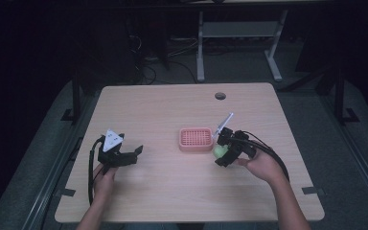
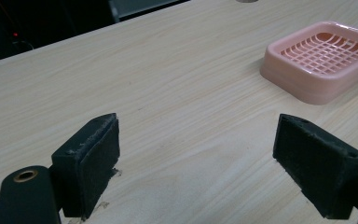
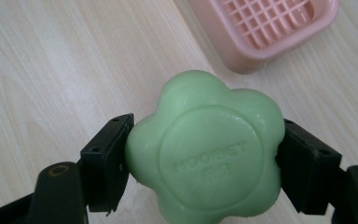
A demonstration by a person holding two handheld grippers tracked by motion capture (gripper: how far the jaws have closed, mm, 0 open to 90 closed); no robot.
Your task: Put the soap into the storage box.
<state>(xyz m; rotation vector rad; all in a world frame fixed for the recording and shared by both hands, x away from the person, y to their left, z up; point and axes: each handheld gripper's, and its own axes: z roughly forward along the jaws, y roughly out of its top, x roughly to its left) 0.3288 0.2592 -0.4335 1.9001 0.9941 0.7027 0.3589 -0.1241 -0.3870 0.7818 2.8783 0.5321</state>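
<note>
The right gripper (image 3: 204, 154) is clamped on the green soap (image 3: 205, 149), just beside the pink dish (image 1: 196, 139). Its rounded lobes look slippery and could squirt free if squeezed harder. The left gripper (image 2: 198, 163) rests apart, empty.

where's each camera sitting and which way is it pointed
High view: above the person's side, facing forward and down on the table; both forearms, left gripper and right gripper show.
Left gripper view: on the left gripper, looking along its open jaws over bare wood toward the pink soap dish.
Right gripper view: on the right gripper, looking down at the green soap clamped between its jaws.
Shared: all three views show the soap dish.
</note>
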